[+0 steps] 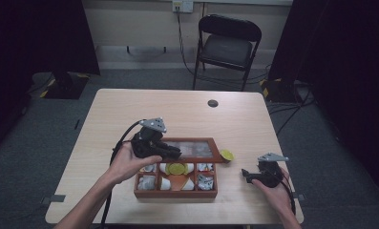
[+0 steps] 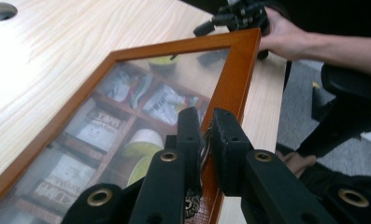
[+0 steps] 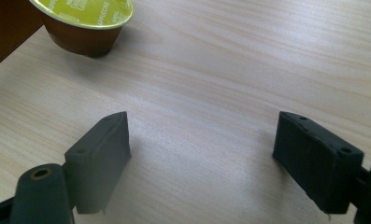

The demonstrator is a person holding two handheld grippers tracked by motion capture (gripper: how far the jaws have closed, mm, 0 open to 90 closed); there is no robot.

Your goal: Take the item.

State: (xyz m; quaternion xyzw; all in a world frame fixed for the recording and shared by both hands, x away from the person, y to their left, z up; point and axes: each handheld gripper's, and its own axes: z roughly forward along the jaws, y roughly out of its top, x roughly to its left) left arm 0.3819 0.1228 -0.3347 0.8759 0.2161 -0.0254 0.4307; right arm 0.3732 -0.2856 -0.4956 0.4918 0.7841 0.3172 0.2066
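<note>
Here, labelled parts of the scene as we read them.
Surroundings: we see a yellow-lidded capsule (image 1: 226,154) on the table just beside the lid's right corner, between the box and the right gripper (image 1: 247,174); it stands on the table in front of the right gripper's open jaws.
Box: the wooden box (image 1: 175,193) sits near the table's front edge, with sachets and a yellow capsule in its compartments.
Lid: we see the glass-paned lid (image 1: 195,149) raised at the box's far side, its long axis running left to right across the table.
Left gripper (image 1: 175,153): clamped on the lid's wooden frame.
Right gripper: jaws spread wide, nothing between them.
Surface: a pale wood-grain table (image 1: 187,114) with a round cable hole (image 1: 213,103).
Room: grey carpet, black folding chair (image 1: 229,45), dark curtains at both sides.
</note>
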